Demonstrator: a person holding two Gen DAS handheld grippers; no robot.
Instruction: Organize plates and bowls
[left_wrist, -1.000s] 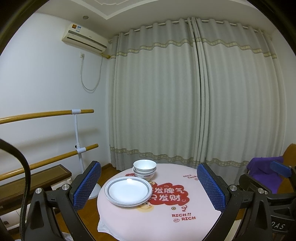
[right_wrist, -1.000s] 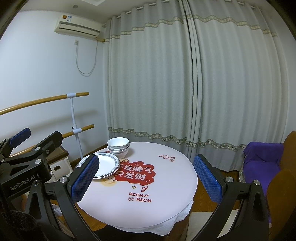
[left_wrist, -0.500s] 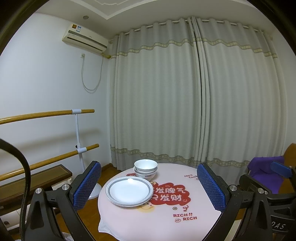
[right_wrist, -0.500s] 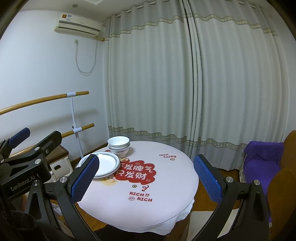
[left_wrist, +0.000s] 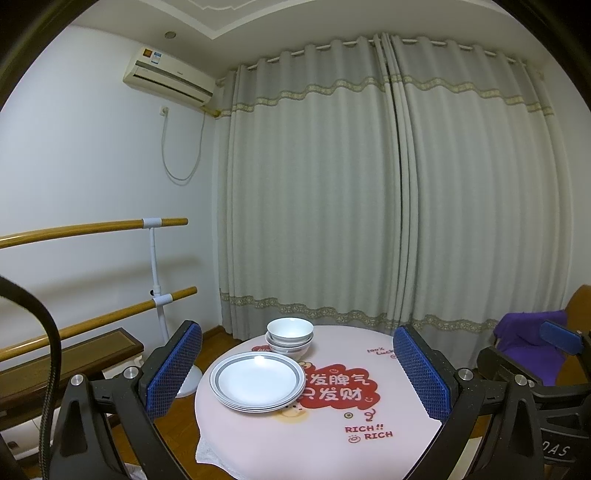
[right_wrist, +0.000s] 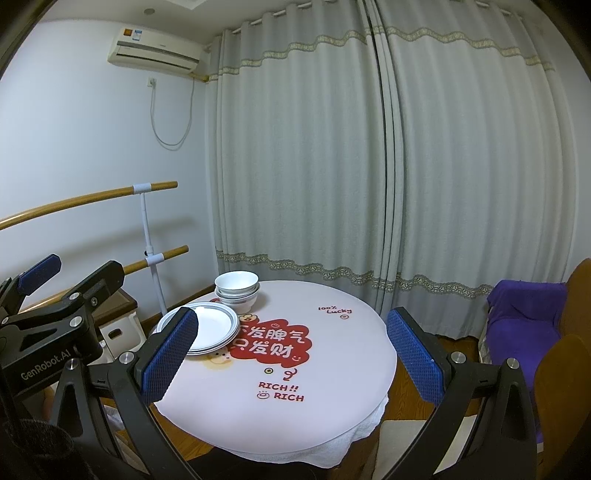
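Both claws hanging back from table (left_wrist: 325, 439), gripping nothing: left gripper (left_wrist: 297, 373) spread wide, right gripper (right_wrist: 291, 354) likewise. Plates (left_wrist: 257, 380) stacked lower-centre, bowls (left_wrist: 290, 338) nested just behind — looking sorted already.

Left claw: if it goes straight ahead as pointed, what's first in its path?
Probably nothing on the table. The open left claw points level, over the stack of grey-rimmed white plates and stacked white bowls; the pale grey curtain comes first. Depth is unclear.
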